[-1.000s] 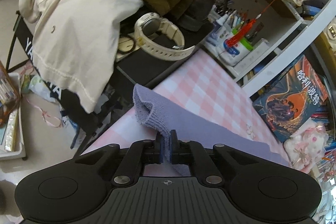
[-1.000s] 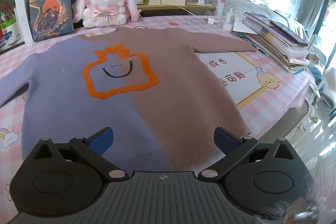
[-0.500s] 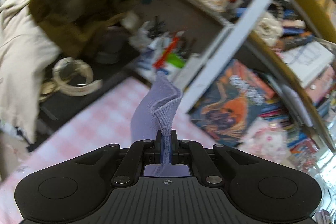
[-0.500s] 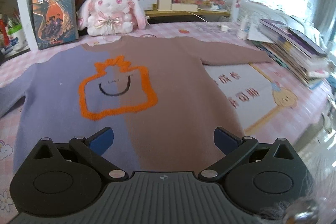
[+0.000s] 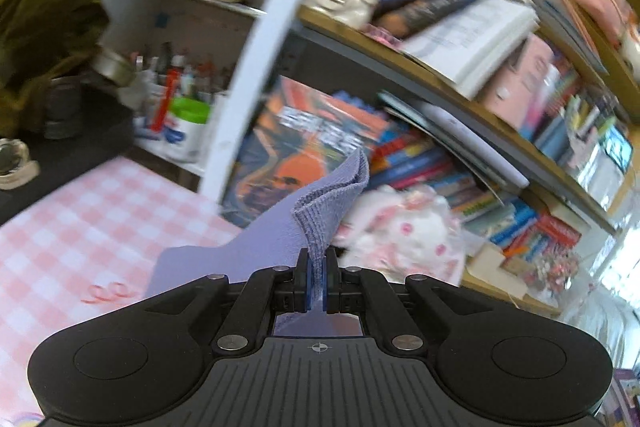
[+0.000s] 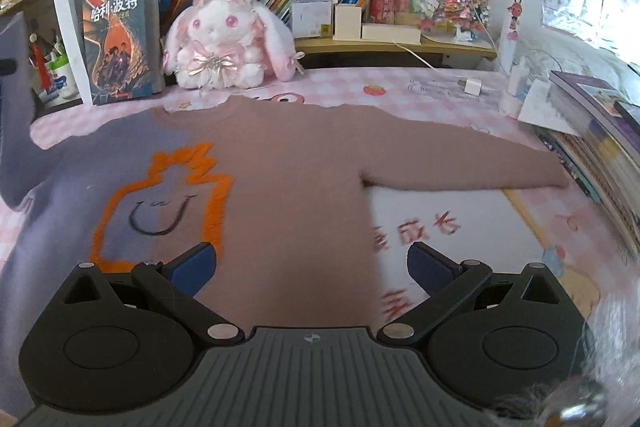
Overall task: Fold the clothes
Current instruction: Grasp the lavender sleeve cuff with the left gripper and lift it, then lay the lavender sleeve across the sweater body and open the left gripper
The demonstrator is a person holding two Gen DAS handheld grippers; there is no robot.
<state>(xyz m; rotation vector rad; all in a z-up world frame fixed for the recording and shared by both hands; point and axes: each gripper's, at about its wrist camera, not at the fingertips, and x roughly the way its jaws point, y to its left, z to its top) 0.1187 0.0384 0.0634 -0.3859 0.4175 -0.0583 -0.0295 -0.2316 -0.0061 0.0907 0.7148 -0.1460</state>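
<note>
Pinching the sweater's [image 6: 280, 187] lavender cuff [image 5: 332, 195], the left gripper [image 5: 316, 285] is clamped tight mid-frame. Right gripper [image 6: 312, 267] hangs wide apart at bottom center. Upper-left book [image 6: 120, 39] reads "哈利·波特".

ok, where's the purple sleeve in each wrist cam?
Left wrist: purple sleeve at centre, its cuff pinched in the shut left gripper, lifted off the table.
Right wrist: far left edge, sleeve rising out of frame; right gripper open above the sweater.
Shared landmark: pink plush bunny.

Left tongs [image 5: 316, 285] clamped on lilac sleeve cuff [image 5: 328, 203], raised above pink checked tablecloth [image 5: 80, 211].
</note>
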